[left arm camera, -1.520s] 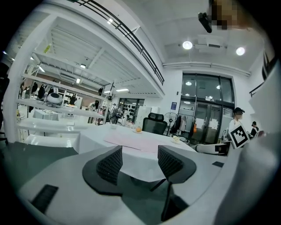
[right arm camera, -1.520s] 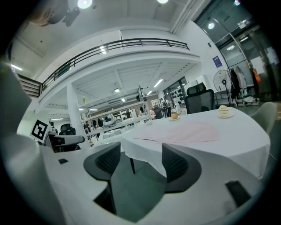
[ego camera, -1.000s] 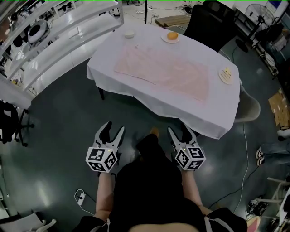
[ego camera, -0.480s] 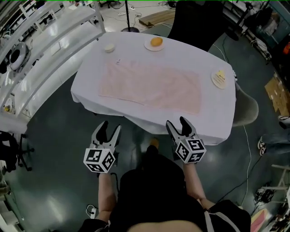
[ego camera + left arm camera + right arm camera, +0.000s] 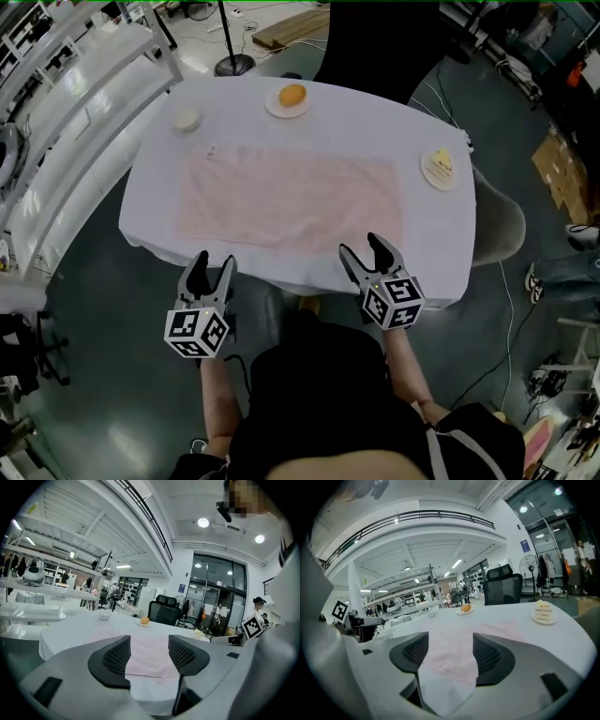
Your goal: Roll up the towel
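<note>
A pale pink towel (image 5: 291, 197) lies spread flat on the white-clothed table (image 5: 441, 253); it also shows between the jaws in the left gripper view (image 5: 149, 656) and the right gripper view (image 5: 452, 656). My left gripper (image 5: 210, 270) hangs open just short of the table's near edge, left of the towel's front corner. My right gripper (image 5: 367, 253) is open too, its tips over the near edge of the cloth by the towel's right front corner. Neither holds anything.
On the table stand a plate with an orange (image 5: 292, 97) at the back, a small white bowl (image 5: 187, 120) at back left, and a plate with a piece of cake (image 5: 440, 167) at right. A black chair (image 5: 375, 42) stands behind. White shelving (image 5: 66, 84) runs along the left.
The table has come nearer in the head view. Both grippers have moved forward to its near edge, still open and empty.
</note>
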{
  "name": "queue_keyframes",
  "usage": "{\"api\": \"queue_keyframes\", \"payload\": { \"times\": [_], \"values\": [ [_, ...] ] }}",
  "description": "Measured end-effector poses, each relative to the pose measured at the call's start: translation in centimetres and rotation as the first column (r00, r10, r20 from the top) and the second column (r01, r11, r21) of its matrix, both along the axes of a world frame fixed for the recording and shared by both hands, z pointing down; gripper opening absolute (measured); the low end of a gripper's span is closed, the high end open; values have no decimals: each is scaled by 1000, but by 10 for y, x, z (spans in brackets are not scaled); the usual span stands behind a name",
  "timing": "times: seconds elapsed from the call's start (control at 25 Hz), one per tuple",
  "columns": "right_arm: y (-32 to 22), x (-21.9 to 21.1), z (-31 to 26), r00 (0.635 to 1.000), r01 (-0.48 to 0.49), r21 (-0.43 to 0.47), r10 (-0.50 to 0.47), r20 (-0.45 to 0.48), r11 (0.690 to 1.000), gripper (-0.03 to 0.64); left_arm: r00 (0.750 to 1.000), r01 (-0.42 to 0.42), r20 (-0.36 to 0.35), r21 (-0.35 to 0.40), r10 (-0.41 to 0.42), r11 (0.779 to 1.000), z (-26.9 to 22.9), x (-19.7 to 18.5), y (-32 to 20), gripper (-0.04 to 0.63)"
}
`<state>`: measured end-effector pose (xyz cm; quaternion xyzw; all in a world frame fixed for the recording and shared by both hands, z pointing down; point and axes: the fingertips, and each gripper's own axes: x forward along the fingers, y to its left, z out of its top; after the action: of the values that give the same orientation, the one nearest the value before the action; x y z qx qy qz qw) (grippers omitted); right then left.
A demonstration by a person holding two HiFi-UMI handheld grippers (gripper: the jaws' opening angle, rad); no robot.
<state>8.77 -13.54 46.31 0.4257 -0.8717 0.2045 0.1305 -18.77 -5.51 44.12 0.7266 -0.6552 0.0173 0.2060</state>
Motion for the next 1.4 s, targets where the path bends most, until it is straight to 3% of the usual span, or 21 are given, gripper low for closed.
{"api": "queue_keyframes", "payload": {
  "times": [0.28,0.52,0.72,0.84,0.96,1.08,1.28,1.4],
  "values": [
    [-42,5,10,1000,14,16,-14,-19,1000,307,998,-55,36,14,55,998,4,2,-44,259],
    [-41,12,25,999,2,-4,-2,-43,1000,307,987,-131,84,-54,136,990,25,-11,-46,259],
    [-32,12,43,989,66,-60,-74,-130,996,307,964,-223,113,-145,240,964,41,-37,-47,259],
    [-26,13,53,965,139,-104,-158,-208,985,307,932,-299,144,-220,334,929,57,-51,-50,259],
    [-22,16,62,925,184,-137,-219,-309,973,307,876,-359,206,-328,437,874,75,-76,-52,259],
    [-24,25,70,859,233,-149,-275,-432,961,307,792,-420,256,-430,554,799,91,-96,-55,259],
    [-34,42,87,760,280,-196,-342,-552,940,307,616,-469,305,-599,726,649,129,-121,-58,259],
    [-35,52,99,691,306,-242,-390,-609,921,307,486,-486,306,-684,819,544,151,-129,-55,259]
  ]
}}
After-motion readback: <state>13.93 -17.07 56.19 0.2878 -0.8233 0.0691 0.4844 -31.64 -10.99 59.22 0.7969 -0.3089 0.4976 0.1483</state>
